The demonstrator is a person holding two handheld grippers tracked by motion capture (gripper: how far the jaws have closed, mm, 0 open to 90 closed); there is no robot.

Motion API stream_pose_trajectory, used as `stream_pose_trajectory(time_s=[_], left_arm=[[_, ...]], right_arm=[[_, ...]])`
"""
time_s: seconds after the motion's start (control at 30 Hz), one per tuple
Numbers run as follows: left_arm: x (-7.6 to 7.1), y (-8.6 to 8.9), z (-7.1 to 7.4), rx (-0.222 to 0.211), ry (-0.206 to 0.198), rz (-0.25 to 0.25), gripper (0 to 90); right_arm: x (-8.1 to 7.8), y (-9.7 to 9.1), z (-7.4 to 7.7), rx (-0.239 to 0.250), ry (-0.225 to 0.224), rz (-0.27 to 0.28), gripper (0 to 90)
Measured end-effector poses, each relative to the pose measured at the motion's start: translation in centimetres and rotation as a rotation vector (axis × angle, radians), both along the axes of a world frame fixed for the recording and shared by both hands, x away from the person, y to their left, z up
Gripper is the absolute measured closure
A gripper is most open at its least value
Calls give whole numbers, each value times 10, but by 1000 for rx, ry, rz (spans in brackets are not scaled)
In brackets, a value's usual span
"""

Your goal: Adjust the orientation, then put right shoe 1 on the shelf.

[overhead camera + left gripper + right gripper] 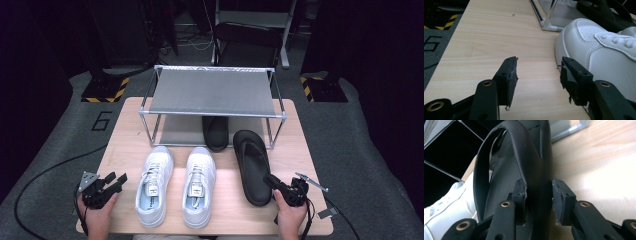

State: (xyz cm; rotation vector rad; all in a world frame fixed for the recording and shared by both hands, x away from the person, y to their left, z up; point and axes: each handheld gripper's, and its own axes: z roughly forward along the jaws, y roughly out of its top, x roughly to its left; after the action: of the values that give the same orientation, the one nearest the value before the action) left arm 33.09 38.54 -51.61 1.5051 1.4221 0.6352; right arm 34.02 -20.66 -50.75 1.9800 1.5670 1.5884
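Observation:
A black flip-flop [252, 160] lies right of a pair of white sneakers, the left one [155, 185] and the right one [199, 185], on the wooden table [125, 145]. My right gripper [270, 180] is shut on the flip-flop's heel end. In the right gripper view the jaws of that gripper [539, 195] clamp the edge of the sole, and the flip-flop [524, 157] stands tilted on its side. My left gripper [118, 181] rests open at the table's front left. Bare wood shows between the jaws of the left gripper [537, 72], beside the left sneaker [599, 50].
A metal shoe rack [212, 92] with a grey mesh shelf stands at the back of the table. A second black flip-flop [215, 131] lies under it with its end sticking out. Dark floor and stands surround the table.

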Motion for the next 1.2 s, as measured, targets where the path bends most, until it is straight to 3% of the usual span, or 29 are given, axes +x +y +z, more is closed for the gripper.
stream_pose_trajectory(time_s=[0.23,0.27,0.37,0.63,0.9,1.2], left_arm=[[1,0,0,6,1,-9,470],[1,-1,0,-2,-6,-4,470],[1,-1,0,0,7,-7,471],[3,-3,0,8,-2,-15,471],[3,-2,0,6,-3,-16,471],[4,-2,-1,6,1,-20,471]], right_arm=[[11,-3,6,-1,-17,-4,659],[13,-2,8,18,-7,-18,659],[20,-3,11,6,-7,-24,659],[40,-2,21,-15,-33,-28,658],[56,6,24,-39,-29,-43,658],[71,15,26,-21,-20,-55,656]])
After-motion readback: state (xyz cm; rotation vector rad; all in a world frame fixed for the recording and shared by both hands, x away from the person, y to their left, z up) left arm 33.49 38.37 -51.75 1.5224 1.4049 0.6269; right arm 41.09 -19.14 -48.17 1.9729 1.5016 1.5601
